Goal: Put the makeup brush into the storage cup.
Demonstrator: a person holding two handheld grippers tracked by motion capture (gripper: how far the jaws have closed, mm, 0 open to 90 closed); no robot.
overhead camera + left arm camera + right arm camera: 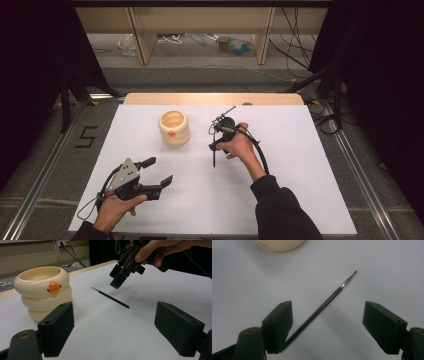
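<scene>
While the high view shows the thin brush [214, 159] lying flat near the middle of the table [300, 200], just beside the cream ringed pot [174, 128] that stands toward the far edge, the right gripper [218, 145] hangs over it with nothing lifted, so the pick-up looks barely begun. From the left gripper view, the left gripper [113, 325] idles toward the near left corner, jaws spread and empty. From the right gripper view, the right gripper [327, 322] has its jaws wide apart astride the brush handle [317, 312], not pinching it; closing, lifting and probably dropping it in the pot remain.
</scene>
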